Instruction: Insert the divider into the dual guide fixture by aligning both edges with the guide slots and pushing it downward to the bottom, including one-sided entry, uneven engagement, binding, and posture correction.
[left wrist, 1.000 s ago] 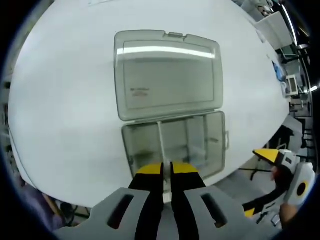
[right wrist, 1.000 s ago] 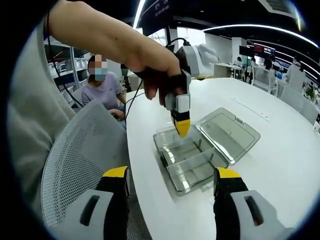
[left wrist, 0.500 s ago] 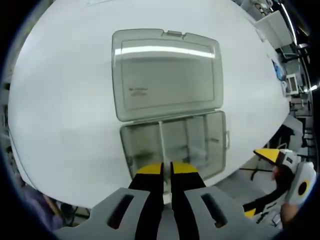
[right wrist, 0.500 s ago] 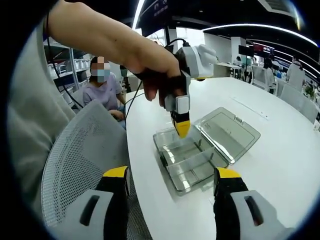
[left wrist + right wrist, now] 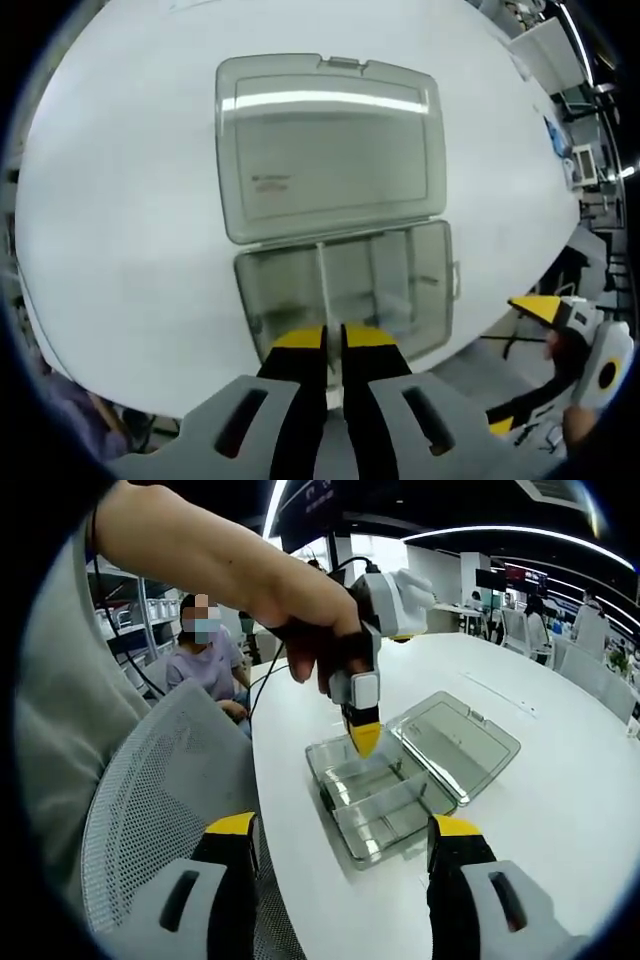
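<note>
Little has shifted in 1 second: left tongs (image 5: 333, 345) stay clamped on the divider (image 5: 323, 285) over the box (image 5: 345, 295), needing both edges level before pressing down; right tongs (image 5: 340, 855) wide.

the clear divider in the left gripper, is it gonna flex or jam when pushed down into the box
The divider looks like a thin clear sheet, so it probably flexes a little under an off-centre push. The left gripper pinches it only at its top edge, so it could tilt and bind in the slots. The clear box looks light and lies loose on the table, so it may slide.
</note>
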